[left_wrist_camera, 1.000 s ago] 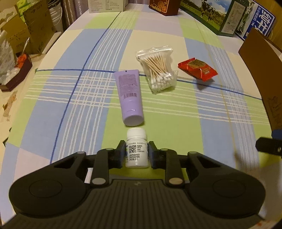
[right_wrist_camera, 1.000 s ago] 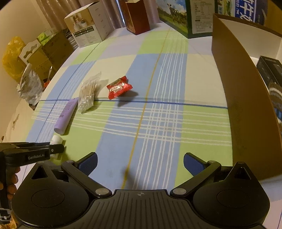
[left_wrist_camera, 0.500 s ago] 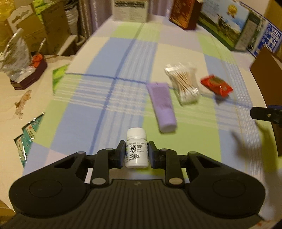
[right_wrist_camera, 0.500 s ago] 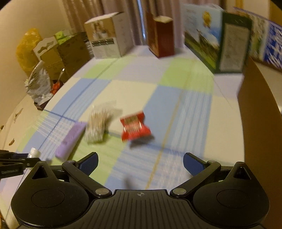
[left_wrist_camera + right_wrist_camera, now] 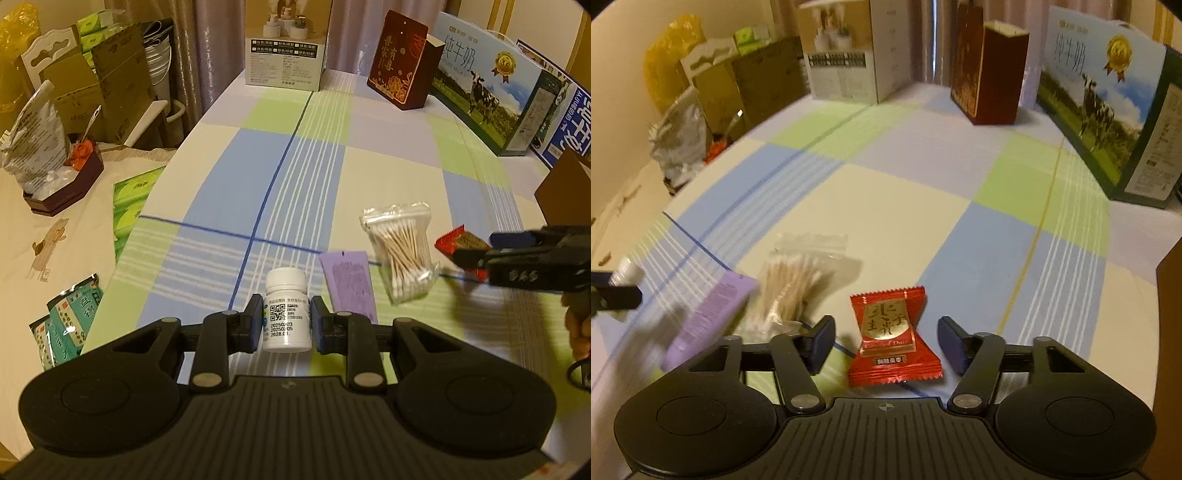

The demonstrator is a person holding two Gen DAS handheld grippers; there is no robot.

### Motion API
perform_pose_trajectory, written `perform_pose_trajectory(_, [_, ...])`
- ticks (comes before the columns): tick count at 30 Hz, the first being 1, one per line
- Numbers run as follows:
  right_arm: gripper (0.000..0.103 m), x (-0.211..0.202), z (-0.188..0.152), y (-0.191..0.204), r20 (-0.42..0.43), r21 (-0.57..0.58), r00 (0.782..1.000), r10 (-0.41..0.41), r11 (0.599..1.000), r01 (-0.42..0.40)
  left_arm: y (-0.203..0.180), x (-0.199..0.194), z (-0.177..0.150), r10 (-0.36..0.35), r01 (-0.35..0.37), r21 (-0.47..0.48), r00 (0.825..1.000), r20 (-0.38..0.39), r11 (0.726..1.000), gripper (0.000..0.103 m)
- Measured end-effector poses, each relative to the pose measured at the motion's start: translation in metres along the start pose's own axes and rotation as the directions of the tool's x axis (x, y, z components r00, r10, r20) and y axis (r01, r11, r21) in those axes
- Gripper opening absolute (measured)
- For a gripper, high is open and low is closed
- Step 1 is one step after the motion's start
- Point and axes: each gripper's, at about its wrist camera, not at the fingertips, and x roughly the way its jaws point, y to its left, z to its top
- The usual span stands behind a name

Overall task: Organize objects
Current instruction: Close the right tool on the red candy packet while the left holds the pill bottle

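Note:
My left gripper (image 5: 287, 323) is shut on a small white pill bottle (image 5: 287, 314) and holds it upright above the checked tablecloth. A purple tube (image 5: 351, 282) and a clear bag of cotton swabs (image 5: 404, 251) lie just beyond it. My right gripper (image 5: 886, 341) is open, with its fingers either side of a red snack packet (image 5: 892, 338) that lies on the cloth. The tube (image 5: 709, 325) and swab bag (image 5: 798, 284) lie to its left. The right gripper also shows in the left wrist view (image 5: 532, 254), over the red packet (image 5: 460, 243).
A brown cardboard box (image 5: 565, 192) stands at the right edge. A white carton (image 5: 284, 55), a dark red box (image 5: 402, 62) and a milk carton (image 5: 491, 99) line the far end. Green packs (image 5: 129, 206) and sachets (image 5: 70, 321) lie on the side surface at the left.
The left gripper has lifted the pill bottle and moved back and left. The right gripper has moved forward and down to the red packet and narrowed its opening.

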Motion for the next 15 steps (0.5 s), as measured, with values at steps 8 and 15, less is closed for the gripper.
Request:
perform_pose_trajectory(8, [0.031, -0.002, -0.006, -0.001, 0.007, -0.014, 1.0, 0.007, 1.0, -0.007, -0.009, 0.009, 0.011, -0.014, 0.014, 0.014, 1.0, 0.008, 1.0, 0.022])
perform_pose_trajectory(15, [0.031, -0.038, -0.009, 0.001, 0.072, 0.023, 0.997, 0.029, 0.999, -0.031, -0.026, 0.004, 0.014, -0.049, 0.049, 0.046, 0.999, 0.016, 0.998, 0.022])
